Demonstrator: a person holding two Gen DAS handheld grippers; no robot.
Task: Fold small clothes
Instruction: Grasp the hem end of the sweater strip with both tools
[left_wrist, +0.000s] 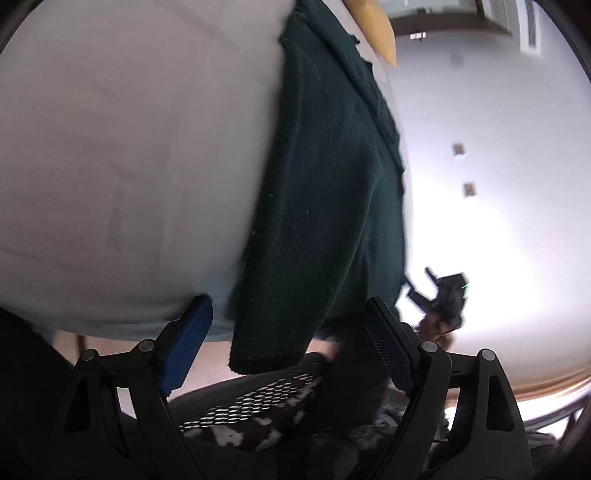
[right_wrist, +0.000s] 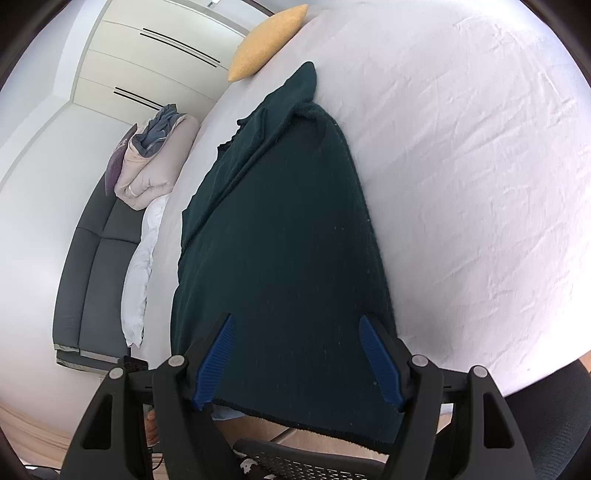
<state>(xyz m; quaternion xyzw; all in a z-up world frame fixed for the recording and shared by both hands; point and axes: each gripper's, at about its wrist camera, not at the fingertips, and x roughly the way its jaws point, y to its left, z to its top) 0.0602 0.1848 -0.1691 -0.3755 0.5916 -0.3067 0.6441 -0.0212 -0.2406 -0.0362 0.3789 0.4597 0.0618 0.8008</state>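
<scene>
Dark green garment (right_wrist: 280, 251) lies on white bed (right_wrist: 461, 166), apparently folded lengthwise.

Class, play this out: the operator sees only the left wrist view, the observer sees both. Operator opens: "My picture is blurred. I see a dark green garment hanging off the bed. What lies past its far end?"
Observer: A yellow cushion lies on the white sheet just beyond the dark green garment.
Operator: Is the right gripper holding the cloth?
Observer: No. The right gripper is open, its blue pads either side of the garment's near end, not pressing it.
Operator: Anything beside the bed on that side?
Observer: A grey sofa stands along the wall, with a folded beige duvet piled on it.
</scene>
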